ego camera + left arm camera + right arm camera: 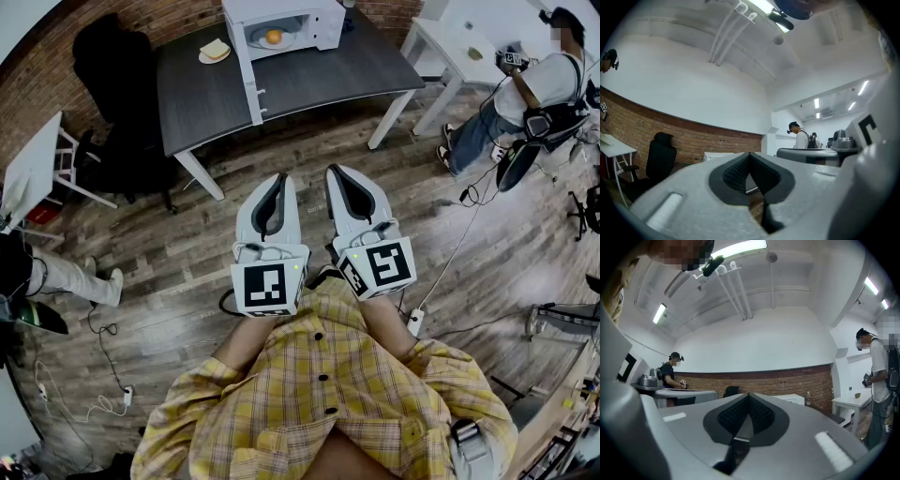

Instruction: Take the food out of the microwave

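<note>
Food (pixel 273 37), an orange lump on a plate (pixel 255 39), sits inside the open microwave (pixel 319 23) at twelve o'clock, well ahead of me. My left gripper (pixel 279 178) and right gripper (pixel 335 172) are both closed and empty. I'd judge the plate stiff, slick and breakable, so I'd pinch its near rim.

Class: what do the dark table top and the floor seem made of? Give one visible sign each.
Dark grey rectangular table top: probably matt laminate or painted board; flat, even colour. Grey-brown plank floor: wood or wood-look vinyl; grain, staggered joints.
</note>
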Motion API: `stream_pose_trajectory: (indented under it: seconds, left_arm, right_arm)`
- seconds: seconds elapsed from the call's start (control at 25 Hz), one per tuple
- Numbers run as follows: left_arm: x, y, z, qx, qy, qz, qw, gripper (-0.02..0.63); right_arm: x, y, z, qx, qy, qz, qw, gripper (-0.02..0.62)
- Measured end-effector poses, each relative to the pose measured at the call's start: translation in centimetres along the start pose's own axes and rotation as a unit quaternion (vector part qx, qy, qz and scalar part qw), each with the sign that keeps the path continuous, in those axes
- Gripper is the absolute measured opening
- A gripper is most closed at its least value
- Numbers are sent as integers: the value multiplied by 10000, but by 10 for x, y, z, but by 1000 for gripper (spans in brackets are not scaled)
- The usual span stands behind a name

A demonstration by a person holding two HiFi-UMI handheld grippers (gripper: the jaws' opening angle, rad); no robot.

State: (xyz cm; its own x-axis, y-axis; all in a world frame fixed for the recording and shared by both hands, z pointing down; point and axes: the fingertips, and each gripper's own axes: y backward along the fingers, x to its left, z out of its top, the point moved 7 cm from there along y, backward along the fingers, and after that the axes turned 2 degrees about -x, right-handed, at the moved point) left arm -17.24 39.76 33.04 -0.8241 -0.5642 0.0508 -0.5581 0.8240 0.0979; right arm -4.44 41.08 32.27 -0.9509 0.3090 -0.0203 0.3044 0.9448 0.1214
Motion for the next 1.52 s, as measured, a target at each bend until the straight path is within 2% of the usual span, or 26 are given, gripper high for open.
stream_pose_trajectory:
  seconds: [0.28, 0.48, 0.64, 0.8, 1.0, 1.16, 1.52]
  left_arm:
    - [5, 10, -6, 90, 28, 47, 9999, 0]
    - [8, 12, -13, 162, 7, -39, 9999, 0]
    - [7, 4, -17, 128, 155, -57, 9998, 0]
    - [13, -13, -21, 168, 79, -125, 9997, 0]
    - [20, -48, -21, 176, -60, -120, 9998, 0]
    - [29, -86, -18, -14, 63, -55, 10000, 0]
    - [53, -185, -30, 4, -20, 78, 10000, 0]
  right_arm:
    - [12, 1, -10, 111, -49, 102, 9999, 3]
    - [15, 2, -11, 169, -32, -25, 9998, 3]
    - [11, -2, -12, 183, 51, -81, 9998, 3]
    - [3, -17, -16, 230, 42, -34, 9997, 3]
    - [-20, -44, -22, 195, 23, -57, 9998, 3]
    - [-47, -75, -25, 122, 5, -138, 9998, 3]
    - [-113, -158, -36, 62, -88, -26, 9999, 3]
